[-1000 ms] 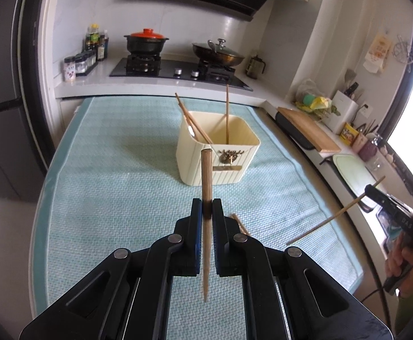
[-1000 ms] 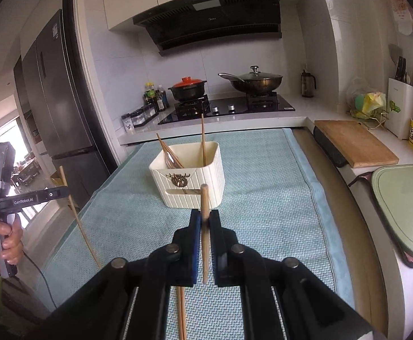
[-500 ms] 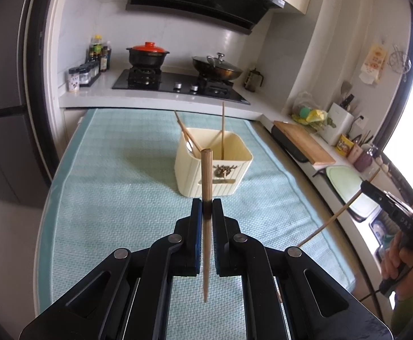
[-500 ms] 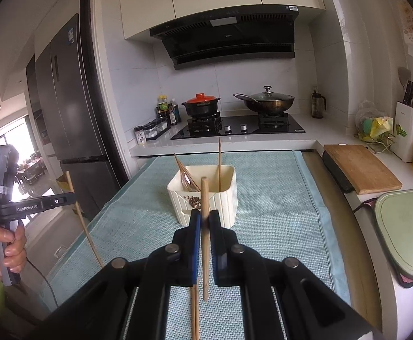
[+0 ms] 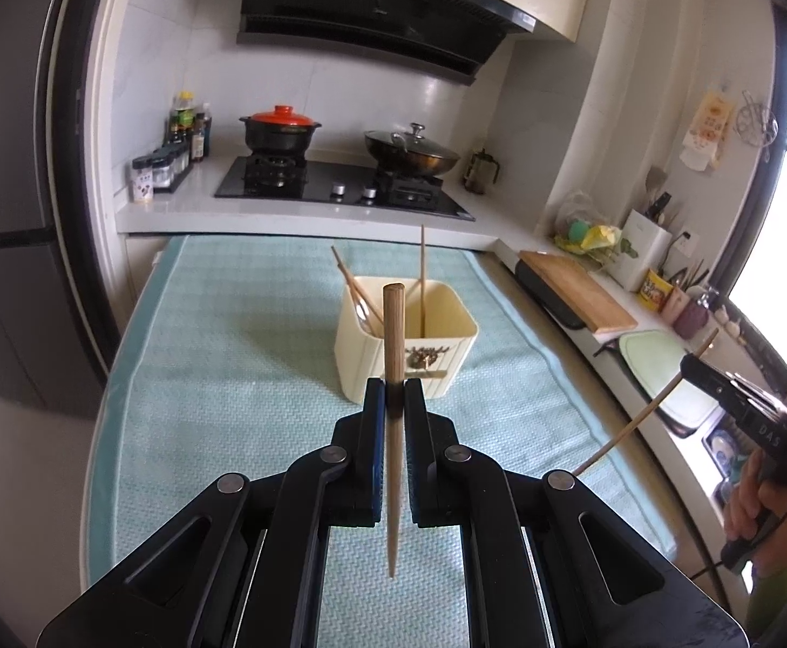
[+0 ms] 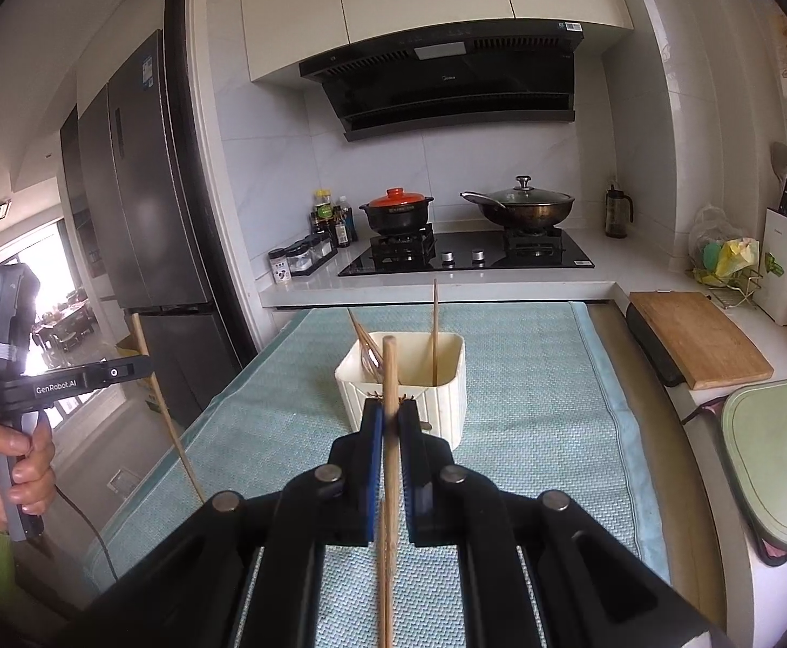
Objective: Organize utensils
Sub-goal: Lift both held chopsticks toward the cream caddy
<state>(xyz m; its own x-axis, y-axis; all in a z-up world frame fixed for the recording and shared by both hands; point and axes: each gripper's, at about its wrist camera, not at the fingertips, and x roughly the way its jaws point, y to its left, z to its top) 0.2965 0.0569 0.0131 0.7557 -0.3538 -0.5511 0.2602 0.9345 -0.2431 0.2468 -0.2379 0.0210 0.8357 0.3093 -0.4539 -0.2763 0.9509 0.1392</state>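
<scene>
A cream utensil holder (image 5: pixel 407 343) stands on the teal mat (image 5: pixel 221 356) with a few chopsticks and a spoon in it; it also shows in the right wrist view (image 6: pixel 409 383). My left gripper (image 5: pixel 393 394) is shut on a wooden chopstick (image 5: pixel 393 356), held upright in front of the holder. My right gripper (image 6: pixel 389 416) is shut on another wooden chopstick (image 6: pixel 389 432), also upright before the holder. Each gripper appears in the other's view, the right one (image 5: pixel 717 378) at the far right and the left one (image 6: pixel 140 370) at the far left, both raised above the mat.
A stove with a red-lidded pot (image 5: pixel 280 132) and a wok (image 5: pixel 412 154) is behind the mat. A wooden cutting board (image 6: pixel 690 335) and a green board (image 6: pixel 777 453) lie on the right counter. A fridge (image 6: pixel 140 205) stands left.
Both grippers have lifted and drawn back from the holder with their chopsticks; the holder looks smaller and farther, and the views have tilted up.
</scene>
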